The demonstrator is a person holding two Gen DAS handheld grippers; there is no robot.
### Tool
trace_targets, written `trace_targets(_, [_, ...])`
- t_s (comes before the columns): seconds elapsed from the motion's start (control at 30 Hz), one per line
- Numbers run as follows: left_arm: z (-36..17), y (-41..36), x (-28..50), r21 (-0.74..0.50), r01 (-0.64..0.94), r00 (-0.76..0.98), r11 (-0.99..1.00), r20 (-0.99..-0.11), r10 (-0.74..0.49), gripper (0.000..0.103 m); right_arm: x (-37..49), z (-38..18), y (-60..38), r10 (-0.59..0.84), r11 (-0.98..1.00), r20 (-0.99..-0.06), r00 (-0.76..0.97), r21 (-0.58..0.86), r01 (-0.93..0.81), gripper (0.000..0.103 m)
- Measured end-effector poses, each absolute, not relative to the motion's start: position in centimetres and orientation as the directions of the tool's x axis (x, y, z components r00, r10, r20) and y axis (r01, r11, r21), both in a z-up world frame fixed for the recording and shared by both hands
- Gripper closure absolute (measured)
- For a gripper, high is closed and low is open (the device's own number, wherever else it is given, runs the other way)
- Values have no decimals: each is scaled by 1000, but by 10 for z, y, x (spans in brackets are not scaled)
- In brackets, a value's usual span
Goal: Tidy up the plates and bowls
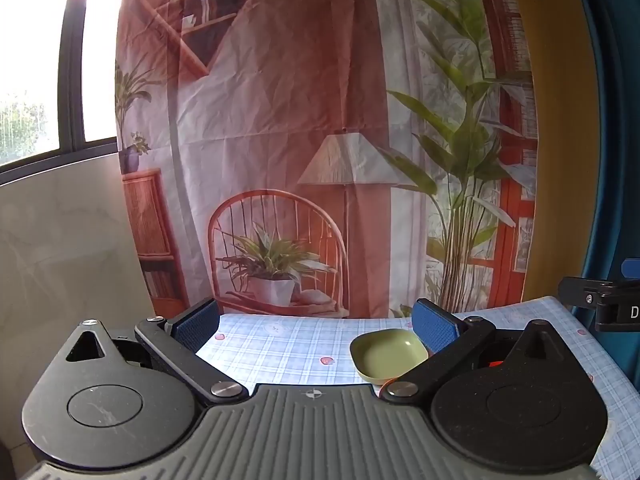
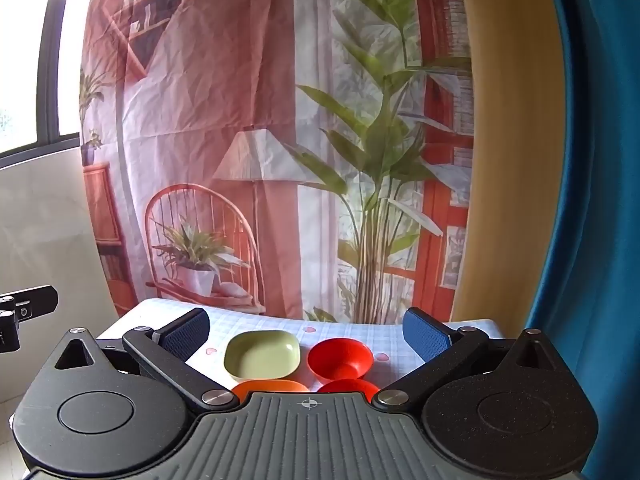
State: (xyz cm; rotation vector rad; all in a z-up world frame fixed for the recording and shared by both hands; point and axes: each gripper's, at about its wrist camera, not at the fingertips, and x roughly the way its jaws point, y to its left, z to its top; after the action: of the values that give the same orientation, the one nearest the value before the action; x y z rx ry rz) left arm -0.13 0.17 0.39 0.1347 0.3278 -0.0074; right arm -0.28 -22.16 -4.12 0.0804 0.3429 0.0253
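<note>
From the left wrist view, we find the left gripper (image 1: pixel 316 320) spread to its widest and gripping nothing. The green square dish (image 1: pixel 387 355) lies ahead and toward its right finger (image 1: pixel 434 326), partly hidden behind that pad, well in from the table's far edge. A sliver of orange rim shows below it, too little to identify. The other tool's black body (image 1: pixel 600 300) shows at the right.

From the right wrist view, we find the right gripper (image 2: pixel 306 334) equally wide and empty. The green square dish sits straight ahead, left of centre; a red bowl (image 2: pixel 341 358) stands just beside it to the right. Nearer still, an orange dish (image 2: pixel 270 386) and a second red bowl (image 2: pixel 348 385) are half hidden. We judge the right hand better placed for all four.

The checked tablecloth (image 2: pixel 248 326) appears flat; a printed backdrop (image 2: pixel 260 120) hangs behind the far edge.
</note>
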Motion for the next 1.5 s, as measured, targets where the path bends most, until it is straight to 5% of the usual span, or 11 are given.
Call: trace_targets(1.5, [10, 4, -11, 114, 21, 961, 993, -276, 11, 0, -10, -23, -239, 3, 996, -297, 955, 83, 23, 0])
